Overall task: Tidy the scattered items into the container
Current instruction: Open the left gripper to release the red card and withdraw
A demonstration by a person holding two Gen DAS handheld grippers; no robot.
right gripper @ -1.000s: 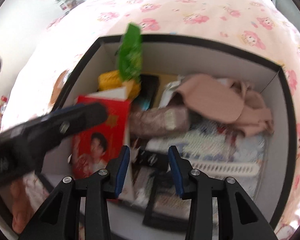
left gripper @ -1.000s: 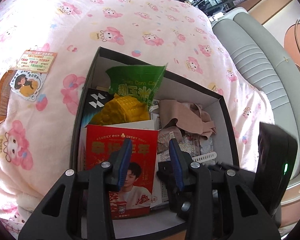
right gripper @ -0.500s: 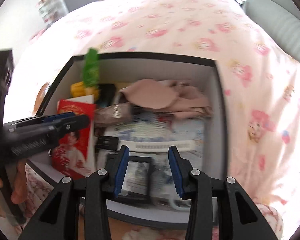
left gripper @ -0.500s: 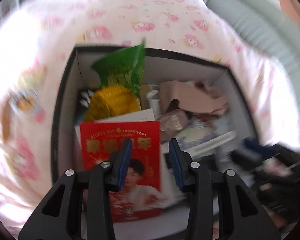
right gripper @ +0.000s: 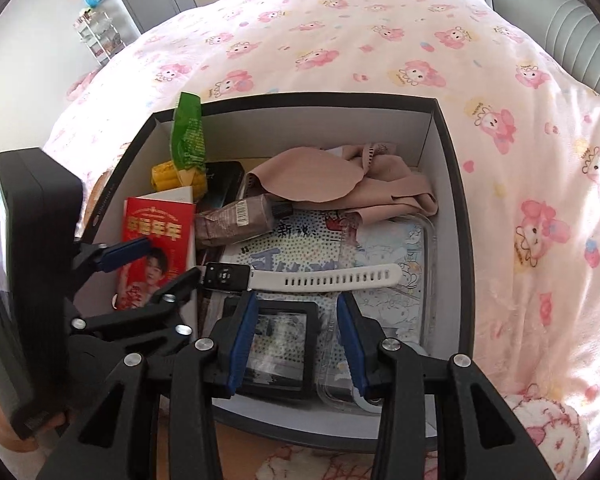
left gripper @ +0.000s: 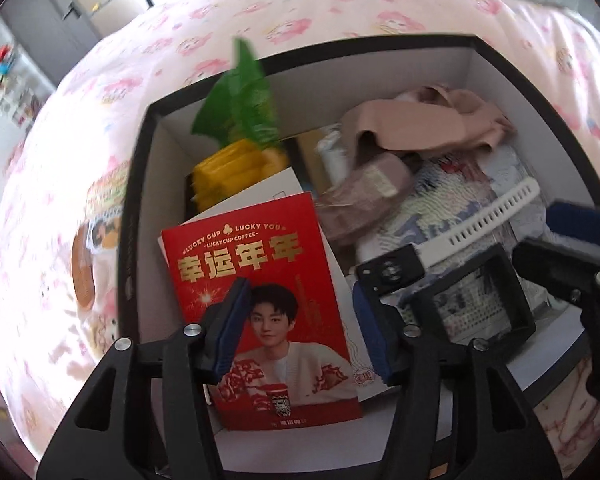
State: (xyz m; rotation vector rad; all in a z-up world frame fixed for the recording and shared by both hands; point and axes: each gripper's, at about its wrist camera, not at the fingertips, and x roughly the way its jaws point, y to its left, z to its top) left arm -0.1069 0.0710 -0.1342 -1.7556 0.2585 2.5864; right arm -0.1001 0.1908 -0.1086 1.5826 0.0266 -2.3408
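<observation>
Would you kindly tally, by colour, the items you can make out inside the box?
Red: 1, red booklet
Green: 1, green snack bag
Yellow: 1, corn toy
White: 1, watch
Beige: 1, cloth
Black: 1, black frame
Total: 6

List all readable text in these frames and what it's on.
"LUCKY CUP LUCKY YOU" on the red card.
"LUCKY CUP COFFEE" on the same card.
"幸运年年" in gold on the same card.
Green snack bag: print too blurred.
Brown packet: barcode label too small.
Bead sheet: handwritten characters, not legible.
</observation>
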